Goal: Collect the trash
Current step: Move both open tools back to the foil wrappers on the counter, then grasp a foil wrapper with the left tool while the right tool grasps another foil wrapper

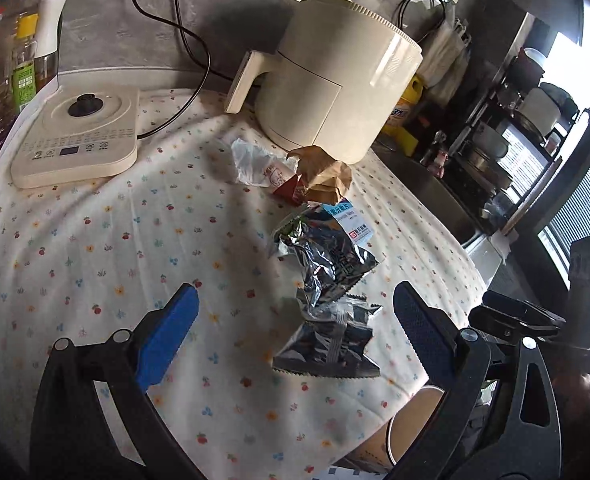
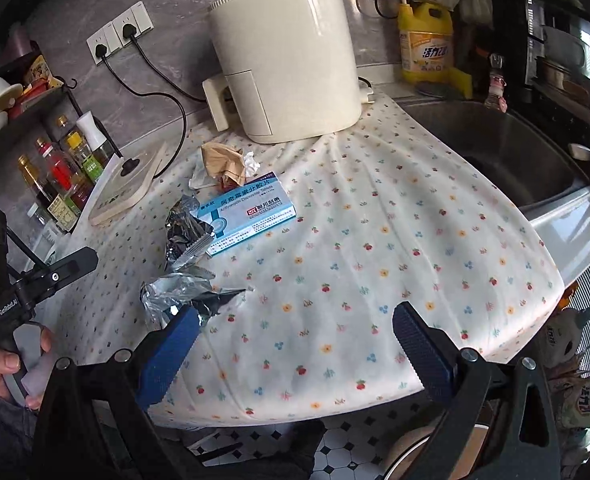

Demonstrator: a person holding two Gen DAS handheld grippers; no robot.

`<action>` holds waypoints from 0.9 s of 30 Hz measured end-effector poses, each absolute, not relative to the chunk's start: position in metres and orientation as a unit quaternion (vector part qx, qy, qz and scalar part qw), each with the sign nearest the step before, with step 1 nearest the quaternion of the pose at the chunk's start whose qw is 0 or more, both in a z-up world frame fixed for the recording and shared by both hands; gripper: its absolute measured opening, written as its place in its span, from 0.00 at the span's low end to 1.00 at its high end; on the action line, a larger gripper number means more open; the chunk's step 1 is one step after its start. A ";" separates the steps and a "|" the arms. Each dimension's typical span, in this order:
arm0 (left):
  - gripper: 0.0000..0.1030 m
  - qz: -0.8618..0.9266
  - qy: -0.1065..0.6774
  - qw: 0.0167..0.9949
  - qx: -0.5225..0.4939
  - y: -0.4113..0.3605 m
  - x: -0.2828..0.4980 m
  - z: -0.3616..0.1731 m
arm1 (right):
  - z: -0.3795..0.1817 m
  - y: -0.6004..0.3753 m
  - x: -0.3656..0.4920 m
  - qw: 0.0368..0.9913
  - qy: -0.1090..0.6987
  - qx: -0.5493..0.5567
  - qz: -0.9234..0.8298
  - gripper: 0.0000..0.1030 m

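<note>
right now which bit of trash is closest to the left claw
The crumpled silver wrapper lying between the left claw's open fingers; the second foil wrapper, medicine box and brown paper lie farther back.

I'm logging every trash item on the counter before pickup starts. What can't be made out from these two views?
- Bin: left wrist view, only a rim shows, cut by the right tool arm and the counter edge.
- Medicine box: left wrist view, mostly behind the foil wrapper.
- Red wrapper: right wrist view, largely under the brown paper.
- Contents of both foil wrappers: hidden by crumpling.
</note>
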State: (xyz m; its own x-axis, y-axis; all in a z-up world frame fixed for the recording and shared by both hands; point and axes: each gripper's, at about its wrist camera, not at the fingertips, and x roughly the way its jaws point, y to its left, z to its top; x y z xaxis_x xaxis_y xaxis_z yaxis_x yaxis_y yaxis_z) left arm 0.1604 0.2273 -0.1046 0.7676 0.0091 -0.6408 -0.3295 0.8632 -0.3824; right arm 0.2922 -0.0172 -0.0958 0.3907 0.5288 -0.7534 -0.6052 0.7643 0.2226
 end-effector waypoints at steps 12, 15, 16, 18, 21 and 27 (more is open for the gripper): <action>0.92 0.022 0.374 0.898 -0.229 0.239 0.240 -0.129 | -0.108 -0.017 0.313 0.847 0.449 -0.022 0.284 0.92; 0.91 0.015 0.393 0.893 -0.219 0.234 0.255 -0.138 | -0.111 -0.026 0.319 0.849 0.454 -0.014 0.269 0.92; 0.88 0.013 0.399 0.891 -0.217 0.232 0.259 -0.141 | -0.112 -0.028 0.320 0.850 0.455 -0.012 0.266 0.92; 0.79 0.008 0.410 0.885 -0.220 0.231 0.264 -0.145 | -0.114 -0.032 0.323 0.848 0.460 -0.007 0.263 0.92; 0.59 0.015 0.422 0.879 -0.222 0.231 0.267 -0.150 | -0.116 -0.032 0.324 0.845 0.464 -0.010 0.265 0.92; 0.27 0.037 0.415 0.875 -0.248 0.243 0.251 -0.151 | -0.116 -0.026 0.326 0.836 0.468 -0.022 0.284 0.92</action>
